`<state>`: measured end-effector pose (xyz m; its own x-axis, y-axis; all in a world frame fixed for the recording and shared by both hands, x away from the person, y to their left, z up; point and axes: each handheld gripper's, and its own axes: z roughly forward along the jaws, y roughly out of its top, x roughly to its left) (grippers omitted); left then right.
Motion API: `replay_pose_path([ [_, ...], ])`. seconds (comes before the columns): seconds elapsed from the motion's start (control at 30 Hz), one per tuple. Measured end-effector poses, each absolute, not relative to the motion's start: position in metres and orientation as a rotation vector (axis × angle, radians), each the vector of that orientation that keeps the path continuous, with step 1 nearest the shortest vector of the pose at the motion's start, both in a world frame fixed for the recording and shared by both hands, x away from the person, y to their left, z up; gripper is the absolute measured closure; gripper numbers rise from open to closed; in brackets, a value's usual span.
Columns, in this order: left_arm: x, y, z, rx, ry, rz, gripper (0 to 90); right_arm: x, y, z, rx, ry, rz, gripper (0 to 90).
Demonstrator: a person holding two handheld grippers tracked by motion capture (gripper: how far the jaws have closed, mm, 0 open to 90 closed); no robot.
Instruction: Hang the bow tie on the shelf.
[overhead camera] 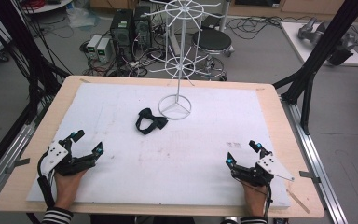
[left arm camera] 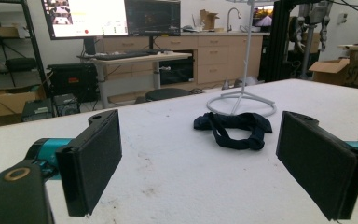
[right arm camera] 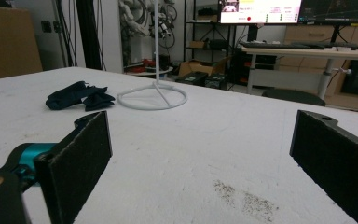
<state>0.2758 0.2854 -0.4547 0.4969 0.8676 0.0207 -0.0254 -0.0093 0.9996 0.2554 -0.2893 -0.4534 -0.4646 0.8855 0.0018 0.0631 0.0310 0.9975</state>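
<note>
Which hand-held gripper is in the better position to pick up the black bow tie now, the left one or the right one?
Probably the left hand-held gripper. Its jaws stand open and empty, and the black bow tie lies closer to it on the white board than to the right hand-held gripper, also open.

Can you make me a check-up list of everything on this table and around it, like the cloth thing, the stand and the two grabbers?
Surface: white mat on a wooden table, faint dark smudges near the right side.
Job's things: black bow tie lying loose on the mat, beside the ring base of the white wire rack; nothing hangs on the rack.
Clutter: nothing seen on the mat; one thin wooden stick on the table edge.
Grippers: left gripper and right gripper both open, nothing between the jaws, resting near the front edge, apart from the tie.
Cables: each gripper trails a black cable; tangled floor cables behind the table.
Surroundings: computer towers, a stool.
</note>
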Motion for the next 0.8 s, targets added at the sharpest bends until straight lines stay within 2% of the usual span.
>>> replay_pose_path([
  [0.8, 0.2771, 0.2845, -0.4525, 1.438, 0.817, 0.843, 14.5, 0.2562, -0.289, -0.453, 0.98, 1.626, 1.503, 4.4],
])
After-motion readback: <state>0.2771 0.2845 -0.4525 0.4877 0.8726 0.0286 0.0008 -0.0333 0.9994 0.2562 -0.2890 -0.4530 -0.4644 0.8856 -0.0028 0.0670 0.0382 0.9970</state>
